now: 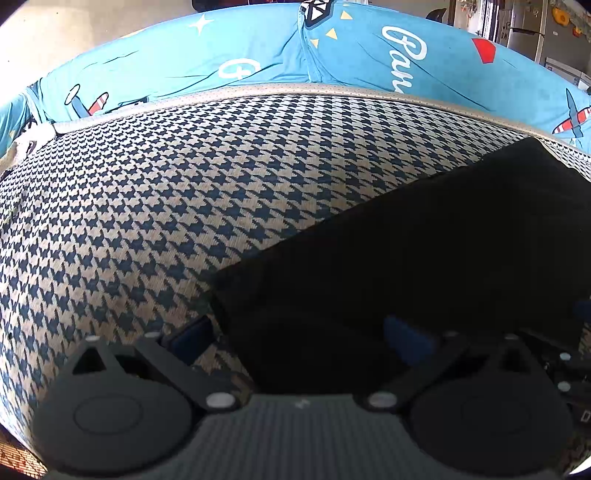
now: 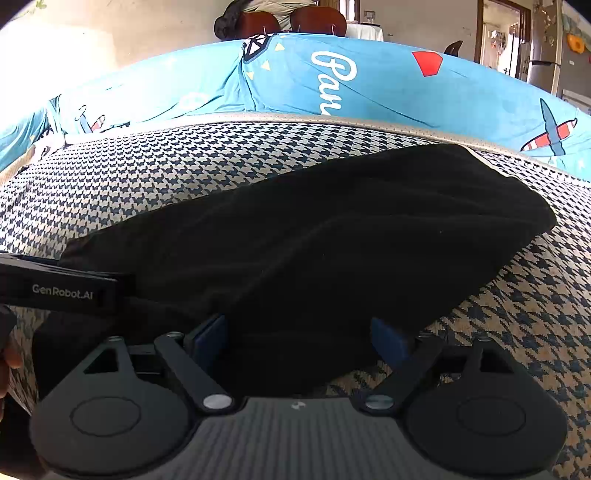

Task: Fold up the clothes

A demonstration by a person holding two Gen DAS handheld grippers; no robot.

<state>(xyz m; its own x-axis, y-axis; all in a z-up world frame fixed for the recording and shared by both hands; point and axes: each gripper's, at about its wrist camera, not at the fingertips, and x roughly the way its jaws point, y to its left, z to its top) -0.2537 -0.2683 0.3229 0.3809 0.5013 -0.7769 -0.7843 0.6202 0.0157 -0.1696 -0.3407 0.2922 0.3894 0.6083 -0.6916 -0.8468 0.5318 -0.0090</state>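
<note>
Black garment (image 2: 295, 236) lies folded on houndstooth cushion (image 2: 184, 173), in front of blue pillow (image 2: 369, 81). Right gripper (image 2: 299, 336) jaws apart, straddling near edge, pads not pressing. Left gripper (image 1: 295, 332) jaws apart at garment's left corner. Best: pinch both near corners evenly before lifting.

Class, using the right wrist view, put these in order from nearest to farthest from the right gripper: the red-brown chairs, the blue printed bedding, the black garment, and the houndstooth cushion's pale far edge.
From the right gripper:
1. Black garment, lying between its open fingers.
2. Houndstooth cushion's pale far edge, beyond the garment.
3. Blue printed bedding, behind the cushion.
4. Red-brown chairs, at the top, behind the bedding.
</note>
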